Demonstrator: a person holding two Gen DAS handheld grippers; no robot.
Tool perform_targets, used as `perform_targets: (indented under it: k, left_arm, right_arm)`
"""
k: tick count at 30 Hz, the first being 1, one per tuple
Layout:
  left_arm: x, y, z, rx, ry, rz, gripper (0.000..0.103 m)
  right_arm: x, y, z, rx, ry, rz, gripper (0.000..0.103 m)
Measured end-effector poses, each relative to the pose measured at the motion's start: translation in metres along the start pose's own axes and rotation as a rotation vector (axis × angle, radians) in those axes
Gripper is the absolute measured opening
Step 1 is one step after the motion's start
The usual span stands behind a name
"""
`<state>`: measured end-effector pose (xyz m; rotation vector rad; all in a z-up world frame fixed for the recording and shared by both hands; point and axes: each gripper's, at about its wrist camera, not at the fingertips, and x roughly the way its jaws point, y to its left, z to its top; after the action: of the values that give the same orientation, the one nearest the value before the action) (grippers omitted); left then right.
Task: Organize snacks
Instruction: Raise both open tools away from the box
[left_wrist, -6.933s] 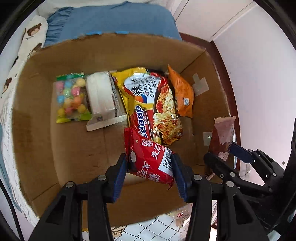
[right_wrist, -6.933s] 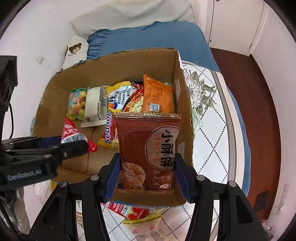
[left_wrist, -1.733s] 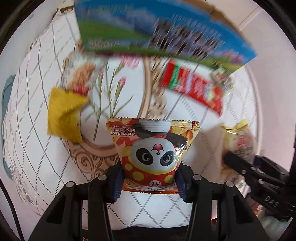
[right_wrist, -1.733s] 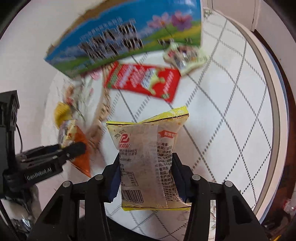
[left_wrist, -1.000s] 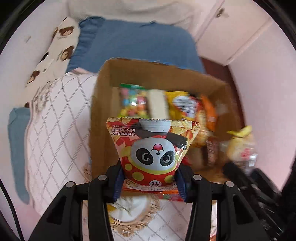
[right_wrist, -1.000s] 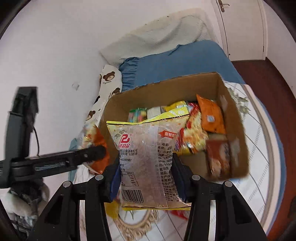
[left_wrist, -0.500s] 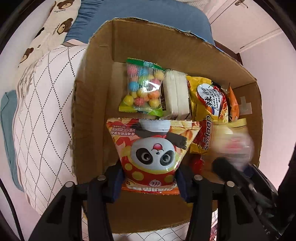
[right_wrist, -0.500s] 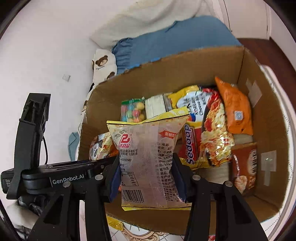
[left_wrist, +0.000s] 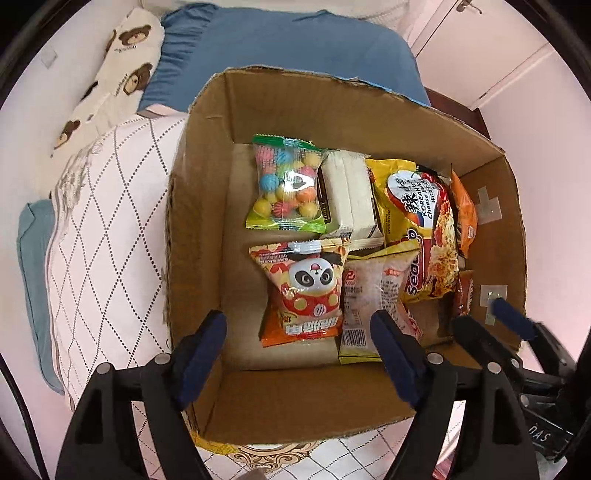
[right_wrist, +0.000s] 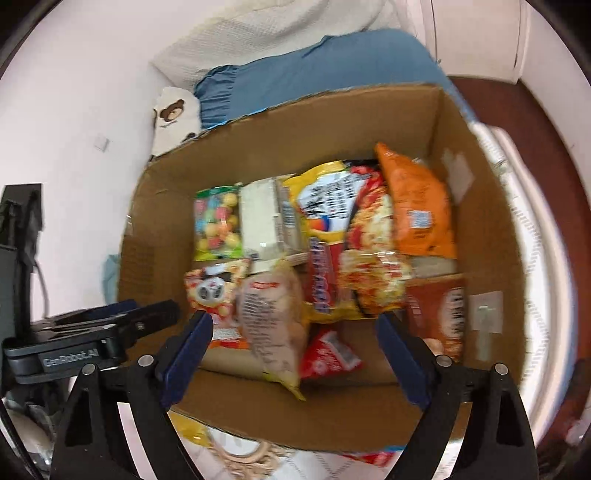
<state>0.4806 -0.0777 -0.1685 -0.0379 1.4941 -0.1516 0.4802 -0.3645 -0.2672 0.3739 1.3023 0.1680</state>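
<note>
Now dropping snacks into the box | left gripper and right gripper jaws have just been opening, standing wide, holding nothing | panda bag and clear packet lying side by side on box floor | next, likely: lifting both grippers clear, fetching remaining snacks outside.

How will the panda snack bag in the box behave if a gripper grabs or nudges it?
The panda snack bag looks puffy with crinkled foil, so probably light and floppy, deforming under the pads. Its glossy film may slip. It lies flat against the clear-fronted packet, so a push would likely slide it rather than roll it.
</note>
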Motion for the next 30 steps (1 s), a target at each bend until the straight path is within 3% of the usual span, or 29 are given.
perform_targets:
  k: [2, 6, 19, 30]
  left_arm:
    - [-0.003, -0.004, -0.009, 0.015, -0.041, 0.033, 0.080]
    - [-0.010, -0.007, -0.031, 0.030, -0.108, 0.051, 0.080]
    - [-0.047, -0.022, -0.086, 0.057, -0.275, 0.067, 0.080]
    - [-0.105, -0.027, -0.138, 0.070, -0.484, 0.082, 0.080]
  right_arm:
    - [-0.007, -0.001, -0.007, -0.033, -0.015, -0.090, 0.099]
    - [-0.021, -0.004, -0.019, -0.080, -0.056, -0.185, 0.099]
    - [-0.070, 0.001, -0.060, -0.145, -0.190, -0.234, 0.099]
    - [-0.136, 0.018, -0.101, -0.193, -0.344, -0.228, 0.099]
